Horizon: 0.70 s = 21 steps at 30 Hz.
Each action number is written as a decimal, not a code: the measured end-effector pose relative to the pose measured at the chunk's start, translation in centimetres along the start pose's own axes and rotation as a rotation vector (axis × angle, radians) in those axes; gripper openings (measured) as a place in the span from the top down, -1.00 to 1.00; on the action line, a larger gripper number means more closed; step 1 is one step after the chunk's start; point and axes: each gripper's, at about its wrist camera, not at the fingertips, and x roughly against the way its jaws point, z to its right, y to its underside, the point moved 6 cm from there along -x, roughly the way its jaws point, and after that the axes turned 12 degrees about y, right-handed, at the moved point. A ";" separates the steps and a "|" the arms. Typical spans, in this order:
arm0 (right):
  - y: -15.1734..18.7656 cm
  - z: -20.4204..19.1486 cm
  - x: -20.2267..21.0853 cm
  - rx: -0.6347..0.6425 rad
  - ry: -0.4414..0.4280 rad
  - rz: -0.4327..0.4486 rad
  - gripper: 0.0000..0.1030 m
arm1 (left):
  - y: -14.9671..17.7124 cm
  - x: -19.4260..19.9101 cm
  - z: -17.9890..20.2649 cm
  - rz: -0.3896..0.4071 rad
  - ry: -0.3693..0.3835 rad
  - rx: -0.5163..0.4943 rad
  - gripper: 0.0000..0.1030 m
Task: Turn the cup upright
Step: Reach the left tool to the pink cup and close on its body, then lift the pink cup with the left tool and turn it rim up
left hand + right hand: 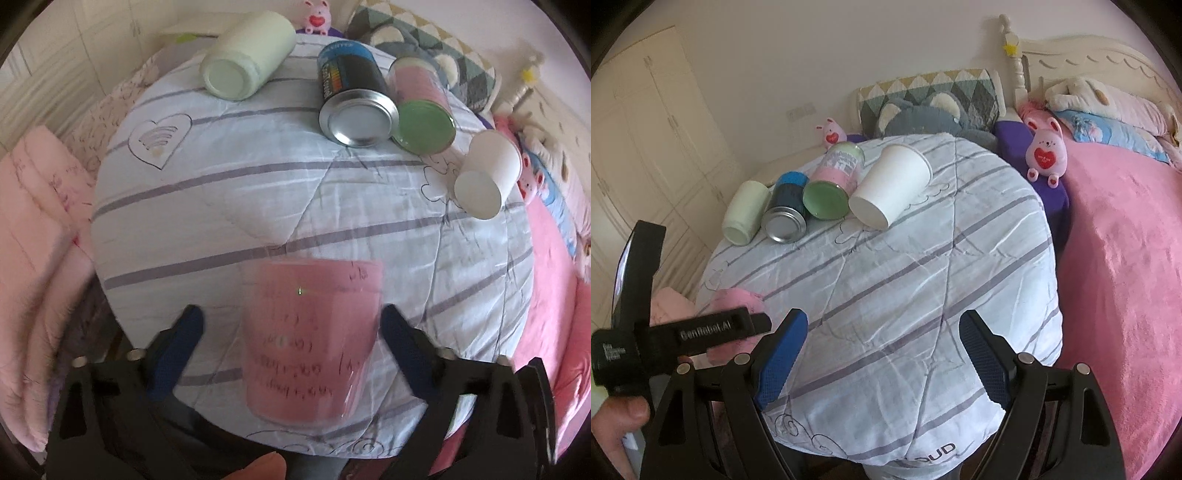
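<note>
Left gripper spread wide, pink cup between its fingers, ungrasped. Right gripper spread, empty. Step looks like approach; next calls for pinching, then turning upright.

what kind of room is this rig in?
Most likely a bedroom: a bed with a carved headboard and pink blanket, plush rabbit toys, and a wardrobe along the wall.

Cream wardrobe, pink-covered bed
</note>
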 end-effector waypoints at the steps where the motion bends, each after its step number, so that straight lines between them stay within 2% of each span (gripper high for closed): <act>1: 0.0 0.0 0.0 0.000 0.000 -0.001 -0.66 | 0.0 -0.3 0.0 -0.011 0.002 0.000 -0.60; 5: -0.1 -0.1 -0.1 -0.004 0.005 -0.002 -0.66 | -0.1 -0.9 -0.1 -0.025 0.019 -0.016 -0.28; 8: 0.0 0.0 0.0 -0.010 0.013 -0.003 -0.66 | -0.6 0.1 0.1 0.004 0.060 -0.053 -0.28; 16: 0.3 -0.5 0.4 -0.025 0.032 0.000 -0.66 | -1.8 2.6 0.1 0.145 0.084 -0.220 -0.27; 21: 0.1 -0.8 0.4 -0.039 0.047 0.002 -0.66 | -3.7 2.9 0.5 0.146 0.085 -0.299 -0.27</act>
